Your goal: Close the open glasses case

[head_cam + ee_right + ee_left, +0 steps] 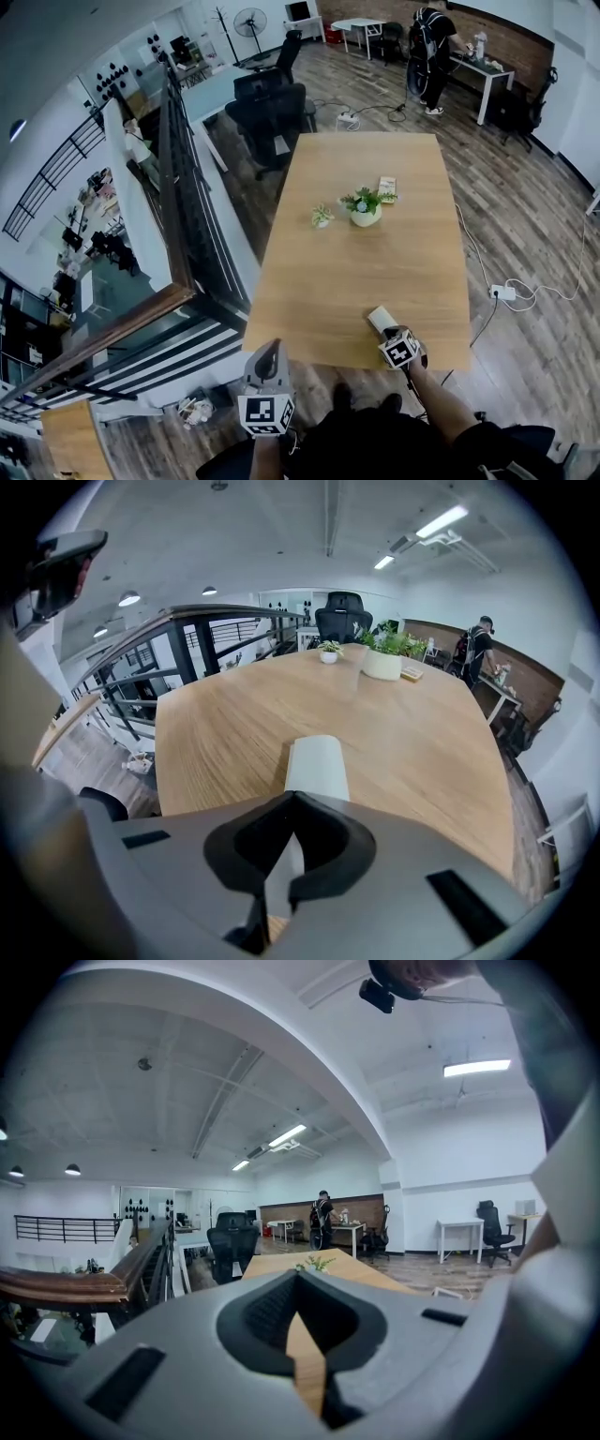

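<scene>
A white glasses case (pixel 381 319) lies near the front edge of the wooden table (pixel 375 253), right of centre. In the right gripper view the case (pixel 317 764) shows as a smooth rounded white shell with its lid down. My right gripper (pixel 401 349) sits at the case's near end, angled downward. Its jaws (pixel 295 794) are shut together, and the case runs away from their tips. My left gripper (pixel 267 375) hangs off the table's front edge, left of the case, pointing roughly level across the table. Its jaws (pixel 298 1274) are shut on nothing.
A potted plant (pixel 364 208), a smaller plant (pixel 322 217) and a small box (pixel 387 189) stand mid-table. Black office chairs (pixel 272 108) sit at the far left corner. A railing (pixel 178 187) runs along the left. A power strip (pixel 502 292) and cables lie on the floor to the right.
</scene>
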`<state>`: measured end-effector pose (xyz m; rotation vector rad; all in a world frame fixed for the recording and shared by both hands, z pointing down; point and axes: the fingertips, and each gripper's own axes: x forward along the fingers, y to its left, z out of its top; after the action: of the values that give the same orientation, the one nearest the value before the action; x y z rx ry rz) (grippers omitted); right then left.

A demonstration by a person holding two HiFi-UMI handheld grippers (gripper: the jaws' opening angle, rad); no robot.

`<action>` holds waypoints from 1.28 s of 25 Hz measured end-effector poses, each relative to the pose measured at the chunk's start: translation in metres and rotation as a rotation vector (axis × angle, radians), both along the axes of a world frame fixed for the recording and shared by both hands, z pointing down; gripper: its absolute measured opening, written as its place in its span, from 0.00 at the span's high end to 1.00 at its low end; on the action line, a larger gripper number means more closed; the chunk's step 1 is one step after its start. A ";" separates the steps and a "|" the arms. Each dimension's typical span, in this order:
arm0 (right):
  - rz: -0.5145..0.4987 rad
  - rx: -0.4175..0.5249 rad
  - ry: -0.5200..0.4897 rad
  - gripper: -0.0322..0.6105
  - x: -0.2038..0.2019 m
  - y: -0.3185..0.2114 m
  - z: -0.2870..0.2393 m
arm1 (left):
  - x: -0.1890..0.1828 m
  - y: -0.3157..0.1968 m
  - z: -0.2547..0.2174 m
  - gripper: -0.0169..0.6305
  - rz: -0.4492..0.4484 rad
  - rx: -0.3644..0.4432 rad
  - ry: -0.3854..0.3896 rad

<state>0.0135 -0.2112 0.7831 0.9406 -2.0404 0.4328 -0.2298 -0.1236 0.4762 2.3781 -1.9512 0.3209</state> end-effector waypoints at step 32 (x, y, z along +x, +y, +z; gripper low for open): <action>0.326 0.769 -0.457 0.93 0.124 0.026 -0.341 | 0.034 -0.048 -0.027 0.98 0.093 0.097 -0.020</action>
<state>0.1373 -0.1857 0.4418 1.7803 -2.5304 -0.0009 -0.1954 -0.1712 0.4495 2.5409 -1.9106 0.2599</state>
